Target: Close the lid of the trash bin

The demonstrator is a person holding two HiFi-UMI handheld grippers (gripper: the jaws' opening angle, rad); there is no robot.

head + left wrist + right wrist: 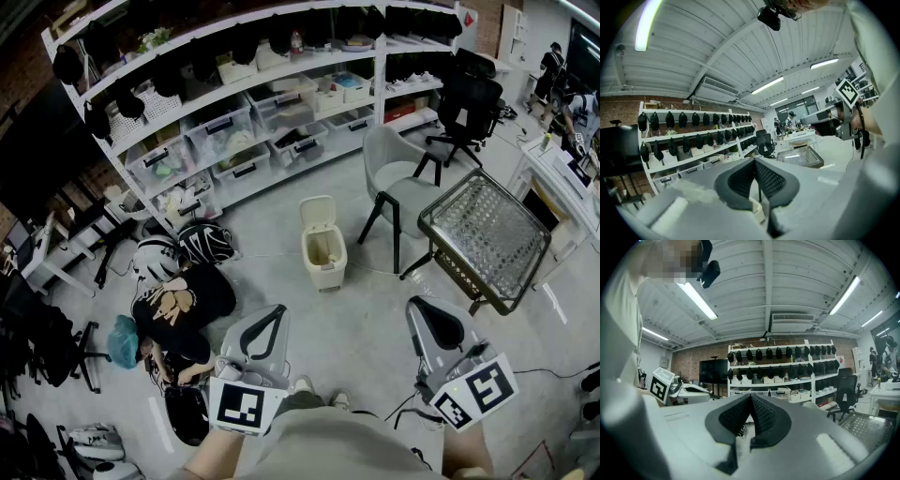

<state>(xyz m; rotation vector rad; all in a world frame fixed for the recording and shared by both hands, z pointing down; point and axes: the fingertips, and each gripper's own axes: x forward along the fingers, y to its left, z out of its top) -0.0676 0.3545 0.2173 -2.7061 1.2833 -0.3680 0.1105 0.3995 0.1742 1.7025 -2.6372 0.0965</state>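
Standing well ahead of both tongs, the shelving (pixel 272 103) fills the far wall. Nearer, a glass-topped table (pixel 487 234) sits ahead and to the right of the right tongs (pixel 424 309), with a grey chair (pixel 398 183) beside it, and a crouching person (pixel 173 309) is just left of the left tongs (pixel 277 317). The trash bin (pixel 324 258) stands on the floor ahead, between the two tongs' lines and out of reach, its lid (pixel 318 214) tipped up and back — open. The likely trouble is a push landing too hard or too low, which would slide or topple the light bin instead of swinging the lid down. Both tongs are held low near the body, pointing forward, each pair of jaws together on nothing.
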